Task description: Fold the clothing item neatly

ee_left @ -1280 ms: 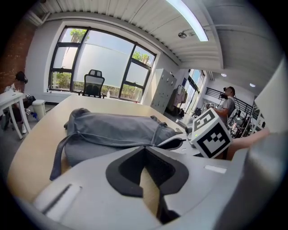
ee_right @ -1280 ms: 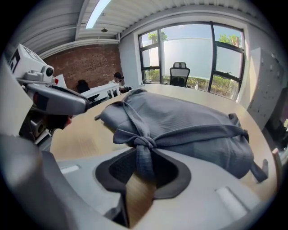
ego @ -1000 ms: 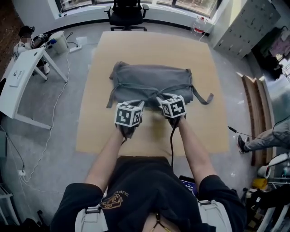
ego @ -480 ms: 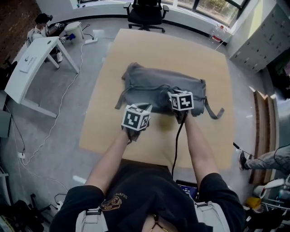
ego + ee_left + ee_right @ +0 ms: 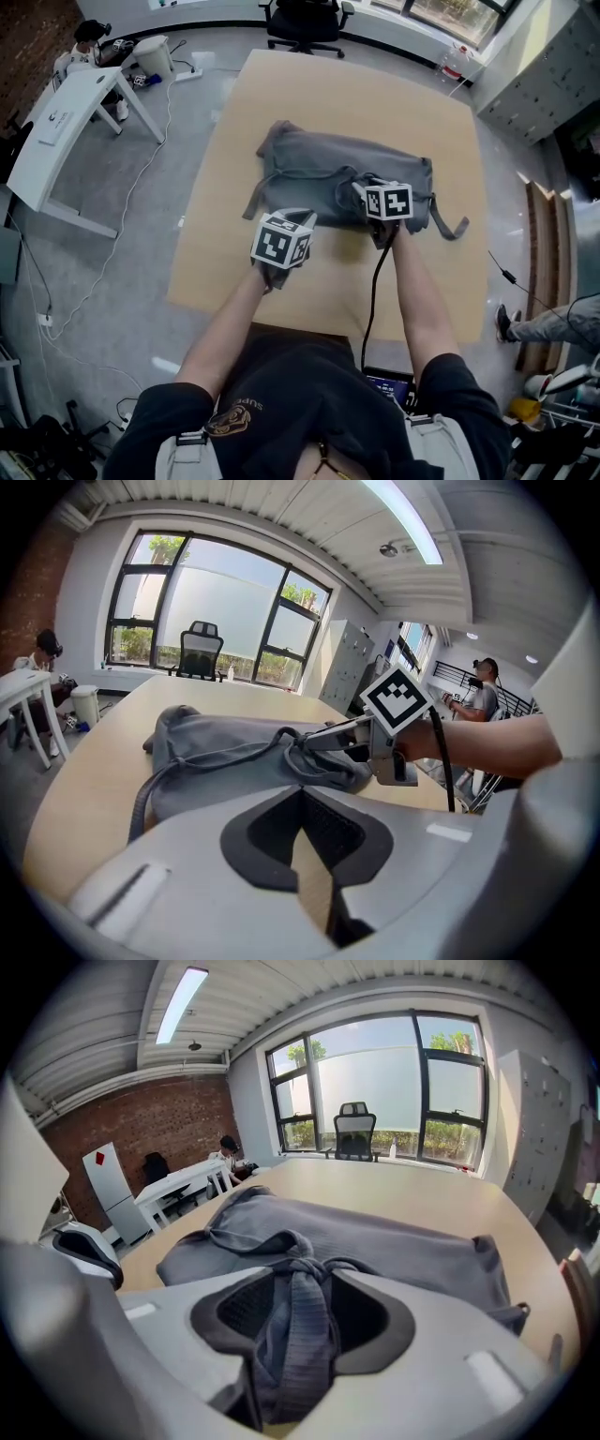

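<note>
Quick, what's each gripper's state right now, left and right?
Left hand-held gripper: closed, empty.
Right hand-held gripper: jaws have just been opening; open, with a fold of the garment between them.

Grey garment (image 5: 347,173), tan table (image 5: 375,103), black chair (image 5: 305,19)

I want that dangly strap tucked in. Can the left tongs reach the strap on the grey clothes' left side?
Probably yes. The left tongs are shut and empty, close to the strap, with only bare table between them. They'd need to open first.
</note>
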The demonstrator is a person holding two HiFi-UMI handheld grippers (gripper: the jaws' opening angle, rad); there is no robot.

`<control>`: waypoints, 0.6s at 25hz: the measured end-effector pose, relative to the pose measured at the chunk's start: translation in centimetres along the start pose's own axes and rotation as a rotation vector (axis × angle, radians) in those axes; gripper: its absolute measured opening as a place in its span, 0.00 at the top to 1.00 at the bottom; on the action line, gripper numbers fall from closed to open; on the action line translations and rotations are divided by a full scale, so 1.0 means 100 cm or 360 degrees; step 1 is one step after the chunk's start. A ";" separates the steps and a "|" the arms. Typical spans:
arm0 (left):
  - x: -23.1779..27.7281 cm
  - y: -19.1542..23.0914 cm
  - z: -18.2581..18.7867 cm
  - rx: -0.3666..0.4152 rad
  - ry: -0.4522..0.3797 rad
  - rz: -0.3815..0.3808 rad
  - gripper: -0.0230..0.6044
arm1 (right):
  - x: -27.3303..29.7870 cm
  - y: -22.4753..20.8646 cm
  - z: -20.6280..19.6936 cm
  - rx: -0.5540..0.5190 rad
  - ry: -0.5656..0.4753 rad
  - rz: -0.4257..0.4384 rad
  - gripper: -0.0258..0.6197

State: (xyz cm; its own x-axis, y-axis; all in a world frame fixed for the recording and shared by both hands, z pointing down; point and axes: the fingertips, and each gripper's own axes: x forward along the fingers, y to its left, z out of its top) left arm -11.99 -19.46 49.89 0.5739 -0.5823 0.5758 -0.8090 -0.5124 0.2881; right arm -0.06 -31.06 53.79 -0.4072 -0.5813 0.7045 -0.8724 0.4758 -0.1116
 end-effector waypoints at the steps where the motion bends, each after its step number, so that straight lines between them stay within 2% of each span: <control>1: -0.002 0.002 0.002 0.0007 -0.0009 -0.0008 0.95 | -0.007 0.000 0.004 0.0009 -0.0030 -0.0010 0.68; 4: -0.009 0.008 0.006 0.0042 -0.0037 -0.0051 0.95 | -0.039 0.003 0.012 0.0074 -0.0166 -0.0056 0.68; 8: -0.027 0.013 0.021 0.0210 -0.0153 -0.0075 0.95 | -0.080 0.026 0.018 0.0126 -0.0348 -0.0109 0.68; 10: -0.033 0.004 0.031 0.0268 -0.0200 -0.0127 0.95 | -0.100 0.033 0.019 0.0159 -0.0428 -0.0134 0.69; 12: -0.035 -0.008 0.040 0.0278 -0.0224 -0.0191 0.95 | -0.120 0.038 0.018 0.0174 -0.0503 -0.0168 0.73; 15: -0.040 -0.021 0.047 0.0279 -0.0239 -0.0245 0.95 | -0.146 0.049 0.016 0.0164 -0.0612 -0.0232 0.86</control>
State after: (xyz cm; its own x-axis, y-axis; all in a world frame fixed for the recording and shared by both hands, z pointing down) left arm -11.94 -19.01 43.39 0.7115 -0.5692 0.4119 -0.6837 -0.6960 0.2192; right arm 1.17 -21.26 41.86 -0.3316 -0.8509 0.4075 -0.9429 0.3132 -0.1134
